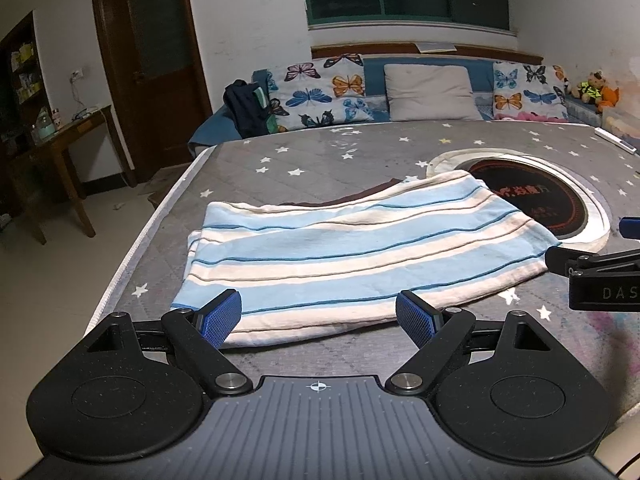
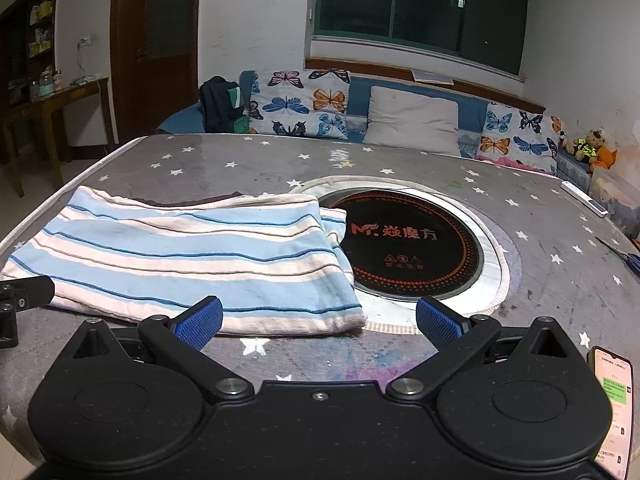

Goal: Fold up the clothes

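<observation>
Striped garment (image 1: pixel 352 252) folded flat, mid-frame in left wrist view, on star-print table (image 1: pixel 312 152); its far right corner overlaps round inset cooktop (image 2: pixel 416 248). Dark cloth edge peeks from under its far side. Left gripper (image 1: pixel 319 316) at lower centre, fingers spread wide, gripping nothing, near hem between tips. Right gripper (image 2: pixel 319 322) likewise spread, empty, at garment's near right corner. Phone (image 2: pixel 612 404) lower right, scissors at right edge.

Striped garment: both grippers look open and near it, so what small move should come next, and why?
Probably ease both grippers forward onto the striped garment's near hem. The left gripper and right gripper are open, holding nothing, and the garment lies flat, partly folded, on the table.
</observation>
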### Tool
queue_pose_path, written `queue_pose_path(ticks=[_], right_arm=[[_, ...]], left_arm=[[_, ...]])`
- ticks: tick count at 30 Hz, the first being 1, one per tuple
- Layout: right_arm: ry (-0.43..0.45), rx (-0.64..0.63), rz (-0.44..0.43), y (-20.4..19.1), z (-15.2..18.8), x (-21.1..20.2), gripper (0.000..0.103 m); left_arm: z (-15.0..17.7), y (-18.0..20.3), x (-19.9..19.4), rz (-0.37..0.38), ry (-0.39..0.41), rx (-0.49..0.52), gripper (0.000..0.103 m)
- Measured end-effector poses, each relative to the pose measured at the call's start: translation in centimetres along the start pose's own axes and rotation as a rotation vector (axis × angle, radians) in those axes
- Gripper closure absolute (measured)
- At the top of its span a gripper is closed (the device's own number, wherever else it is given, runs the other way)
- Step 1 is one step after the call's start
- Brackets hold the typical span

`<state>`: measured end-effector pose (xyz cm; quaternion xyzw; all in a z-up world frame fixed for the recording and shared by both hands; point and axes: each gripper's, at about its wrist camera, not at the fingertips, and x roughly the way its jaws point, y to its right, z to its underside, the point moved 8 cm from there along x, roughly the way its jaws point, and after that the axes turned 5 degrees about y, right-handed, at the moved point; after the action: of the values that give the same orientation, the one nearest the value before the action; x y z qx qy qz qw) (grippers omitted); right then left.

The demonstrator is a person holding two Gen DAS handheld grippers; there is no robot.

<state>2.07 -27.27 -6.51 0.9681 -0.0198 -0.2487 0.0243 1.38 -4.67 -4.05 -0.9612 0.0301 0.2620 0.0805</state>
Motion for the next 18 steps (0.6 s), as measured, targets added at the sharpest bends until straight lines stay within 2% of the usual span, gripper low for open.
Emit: queue_pose_path(ticks=[18], right_arm=[[-0.006,-0.008,-0.002,-0.63,-0.09,0.11,0.000]], left_arm=[[0.22,0.12,-0.01,-0.001,-0.004,-0.003,0.018]])
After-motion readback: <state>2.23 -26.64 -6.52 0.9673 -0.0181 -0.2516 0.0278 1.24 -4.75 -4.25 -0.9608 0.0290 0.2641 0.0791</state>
